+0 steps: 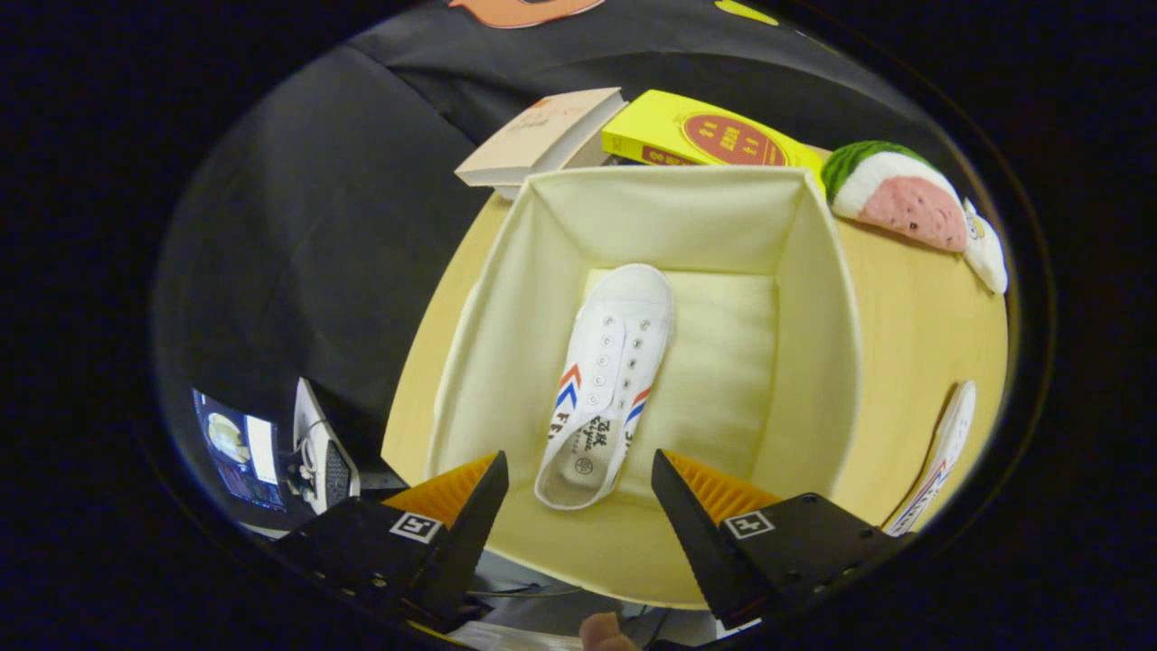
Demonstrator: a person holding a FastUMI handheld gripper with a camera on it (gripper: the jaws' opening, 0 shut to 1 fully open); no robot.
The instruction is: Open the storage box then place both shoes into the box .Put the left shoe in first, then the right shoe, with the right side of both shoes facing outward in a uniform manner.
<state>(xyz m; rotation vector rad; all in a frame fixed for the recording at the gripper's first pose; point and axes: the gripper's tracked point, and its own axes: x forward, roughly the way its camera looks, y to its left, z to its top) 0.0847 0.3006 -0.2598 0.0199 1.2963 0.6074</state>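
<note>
Round wooden table (913, 316) carries open cream fabric storage box (818, 298); one white sneaker (610, 380) lies inside on its floor, toe away from gripper (578, 493), whose jaws stand wide, empty above the box's near edge; second shoe (940, 452) outside box beside its right wall

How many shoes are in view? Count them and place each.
2. One shoe lies inside the storage box, just ahead of the open gripper; the second shoe lies on the table right of the box.

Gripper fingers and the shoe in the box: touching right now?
Apart. The gripper view shows the gripper open, its fingers spread either side of the shoe heel, with box lining visible between each finger and the shoe.
</note>
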